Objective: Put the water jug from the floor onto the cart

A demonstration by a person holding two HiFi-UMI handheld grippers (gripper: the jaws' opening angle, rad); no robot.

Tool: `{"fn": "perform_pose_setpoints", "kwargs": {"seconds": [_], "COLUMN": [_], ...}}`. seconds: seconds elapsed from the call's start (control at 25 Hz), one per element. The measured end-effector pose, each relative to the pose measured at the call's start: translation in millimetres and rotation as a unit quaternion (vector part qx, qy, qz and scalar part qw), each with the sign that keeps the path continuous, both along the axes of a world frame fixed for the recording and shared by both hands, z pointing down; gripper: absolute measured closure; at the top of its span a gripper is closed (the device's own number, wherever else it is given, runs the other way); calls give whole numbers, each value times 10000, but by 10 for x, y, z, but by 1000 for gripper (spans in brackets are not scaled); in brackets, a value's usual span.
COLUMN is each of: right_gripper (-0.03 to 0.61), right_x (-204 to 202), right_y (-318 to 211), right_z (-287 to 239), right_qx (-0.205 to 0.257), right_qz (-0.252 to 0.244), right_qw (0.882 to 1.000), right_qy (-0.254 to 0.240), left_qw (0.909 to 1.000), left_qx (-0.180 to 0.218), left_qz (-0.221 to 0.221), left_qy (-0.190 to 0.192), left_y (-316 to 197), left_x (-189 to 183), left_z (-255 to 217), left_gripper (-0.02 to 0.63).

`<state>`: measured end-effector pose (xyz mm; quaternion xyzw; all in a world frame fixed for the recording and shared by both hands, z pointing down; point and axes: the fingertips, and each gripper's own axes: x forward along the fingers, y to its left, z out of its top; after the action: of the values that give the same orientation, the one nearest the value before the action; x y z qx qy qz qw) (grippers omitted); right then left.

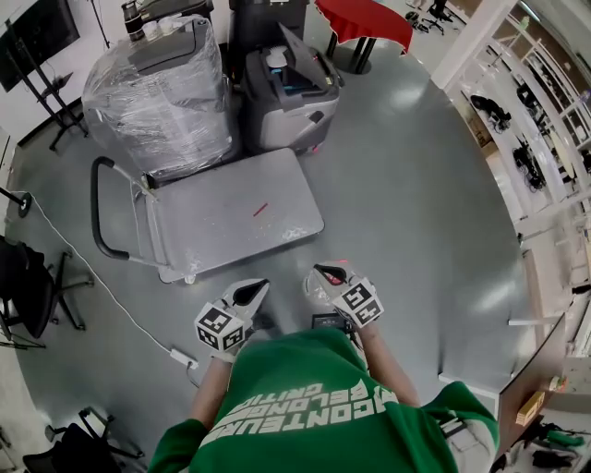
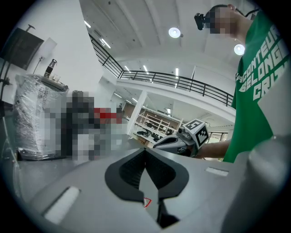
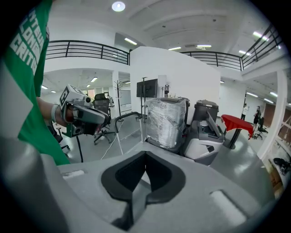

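Note:
The cart (image 1: pixel 231 212) is a flat grey platform trolley with a black handle (image 1: pixel 97 208) at its left end; its deck is bare except for a small red mark. No water jug shows in any view. My left gripper (image 1: pixel 261 285) and right gripper (image 1: pixel 315 271) hang side by side just short of the cart's near edge, both pointing toward it. Each has its jaws shut with nothing between them, as the left gripper view (image 2: pixel 145 154) and right gripper view (image 3: pixel 145 157) show. The right gripper view also catches the cart's handle (image 3: pixel 122 117).
A machine wrapped in clear film (image 1: pixel 157 92) and a grey machine with an open lid (image 1: pixel 286 88) stand behind the cart. A red table (image 1: pixel 365 23) is further back. Office chairs (image 1: pixel 28 286) and a white cable (image 1: pixel 111 296) lie on the left.

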<state>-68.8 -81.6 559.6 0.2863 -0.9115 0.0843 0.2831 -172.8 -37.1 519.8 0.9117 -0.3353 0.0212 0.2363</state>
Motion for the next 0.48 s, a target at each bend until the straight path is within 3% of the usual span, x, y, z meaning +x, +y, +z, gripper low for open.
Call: {"fn": "perform_pose_setpoints", "kwargs": {"seconds": [0.24,0.48], "right_gripper": [588,588], "right_x": [194,488], "right_y": [59,2], "right_z": [88,160], "right_qx": [-139,-285], "right_qz": [420,867], "right_qw": [9988,9957], "right_qy": [228,185], "left_qw": [9995,9996], "left_qx": [-63,-115], "left_qz": [301,244], "left_qy": [28,71], "left_y": [-31,-91], "left_x": [-97,-102], "left_z": [71,88], "left_gripper": [603,603]}}
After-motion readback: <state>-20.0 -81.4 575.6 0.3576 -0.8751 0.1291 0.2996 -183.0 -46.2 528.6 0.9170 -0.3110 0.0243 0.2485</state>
